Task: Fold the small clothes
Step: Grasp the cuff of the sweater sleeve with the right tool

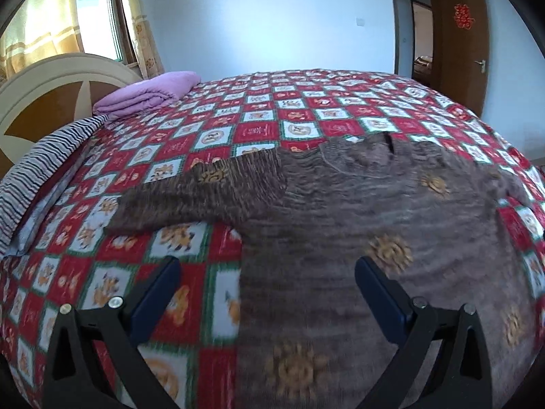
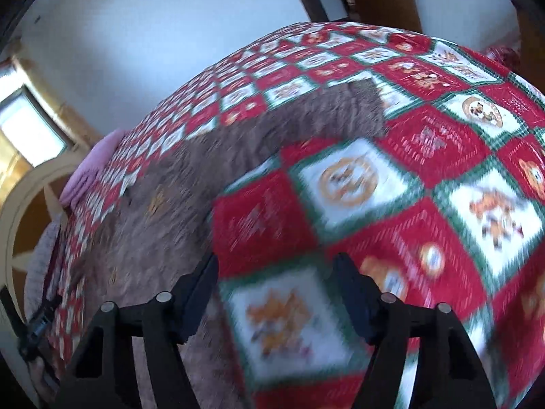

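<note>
STEP: approach brown sweater (image 1: 340, 238) hem | left tool (image 1: 267, 269) apart, empty | right tool (image 2: 276, 266) apart, empty | ADVICE: pinch both hem corners evenly on bed (image 1: 265, 102).

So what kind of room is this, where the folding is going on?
A bedroom, most likely in a home. A wide bed under a red-and-white checkered bedspread has an arched headboard, with a curtained window behind and a wooden door standing open.

You had a bed (image 1: 259, 129) in a red-and-white checked cover, bearing a spread brown sweater (image 1: 374, 211), a folded purple blanket (image 1: 150, 93) and a striped cloth (image 1: 41, 170).
</note>
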A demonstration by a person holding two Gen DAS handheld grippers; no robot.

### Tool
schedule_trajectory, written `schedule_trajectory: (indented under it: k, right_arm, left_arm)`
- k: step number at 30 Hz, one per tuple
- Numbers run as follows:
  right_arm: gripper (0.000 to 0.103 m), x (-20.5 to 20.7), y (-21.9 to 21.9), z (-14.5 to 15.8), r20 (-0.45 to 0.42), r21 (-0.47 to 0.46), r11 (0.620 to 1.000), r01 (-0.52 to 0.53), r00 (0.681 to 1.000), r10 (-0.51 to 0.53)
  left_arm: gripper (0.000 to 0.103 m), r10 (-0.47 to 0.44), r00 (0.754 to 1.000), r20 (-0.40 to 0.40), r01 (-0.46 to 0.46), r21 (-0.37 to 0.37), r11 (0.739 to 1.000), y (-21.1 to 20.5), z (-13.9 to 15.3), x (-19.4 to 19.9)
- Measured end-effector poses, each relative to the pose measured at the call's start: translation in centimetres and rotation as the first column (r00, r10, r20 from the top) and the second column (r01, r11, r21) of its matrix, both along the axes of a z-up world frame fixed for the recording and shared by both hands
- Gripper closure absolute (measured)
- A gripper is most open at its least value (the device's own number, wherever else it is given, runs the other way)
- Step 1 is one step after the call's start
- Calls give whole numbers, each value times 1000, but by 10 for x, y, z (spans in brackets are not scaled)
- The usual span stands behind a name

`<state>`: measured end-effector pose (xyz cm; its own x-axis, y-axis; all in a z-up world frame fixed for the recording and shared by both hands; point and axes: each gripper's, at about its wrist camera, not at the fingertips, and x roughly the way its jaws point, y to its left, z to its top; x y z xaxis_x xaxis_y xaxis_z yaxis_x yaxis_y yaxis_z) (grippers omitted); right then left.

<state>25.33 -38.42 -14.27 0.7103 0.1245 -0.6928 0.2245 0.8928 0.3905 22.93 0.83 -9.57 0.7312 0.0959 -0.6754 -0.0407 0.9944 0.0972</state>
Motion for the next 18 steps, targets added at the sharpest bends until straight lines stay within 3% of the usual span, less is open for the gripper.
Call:
schedule_trajectory:
  k: [2, 6, 10, 18]
  right_arm:
    - [54, 16, -12, 1, 11, -8, 1000, -1, 1000, 1]
    - [56, 43, -38, -1, 8, 15, 999, 39, 999, -39]
    - [62, 66, -63, 2, 24, -14, 996, 91, 996, -90]
    - [66, 108, -122, 3, 24, -31, 973, 227, 974, -226]
  left_arm:
    - [0, 15, 1000, -6, -15, 6, 1000, 0, -6, 17]
    - [0, 39, 999, -13, -38, 19, 999, -5, -16, 45]
    - [0, 62, 998, -33, -62, 5, 998, -7, -25, 68]
    - [0, 106, 991, -75, -108, -21, 994, -7, -42, 97]
